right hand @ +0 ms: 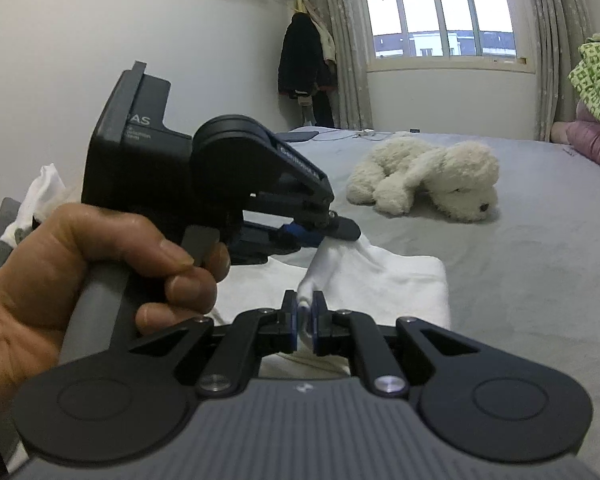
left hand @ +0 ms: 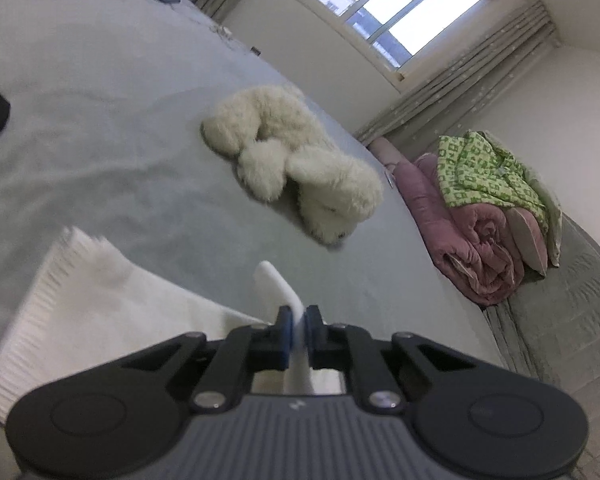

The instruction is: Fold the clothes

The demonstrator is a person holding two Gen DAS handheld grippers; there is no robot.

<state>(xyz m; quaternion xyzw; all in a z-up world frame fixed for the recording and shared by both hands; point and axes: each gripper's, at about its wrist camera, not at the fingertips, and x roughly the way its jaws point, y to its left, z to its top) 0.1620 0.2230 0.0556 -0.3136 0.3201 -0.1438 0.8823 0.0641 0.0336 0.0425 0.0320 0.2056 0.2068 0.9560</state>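
On bed (right hand: 540, 280), both tools clamped on white cloth (right hand: 380, 280), left tool (left hand: 296, 320), right tool (right hand: 306, 312): thin pinches, may slip if pulled unevenly, spoiling fold.

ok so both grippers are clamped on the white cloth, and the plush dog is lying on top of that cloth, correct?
Not quite. Left gripper and right gripper are both shut on the white cloth. But the plush dog is not on it: the right wrist view shows it lying further back on the grey bedsheet, with bare sheet between them.
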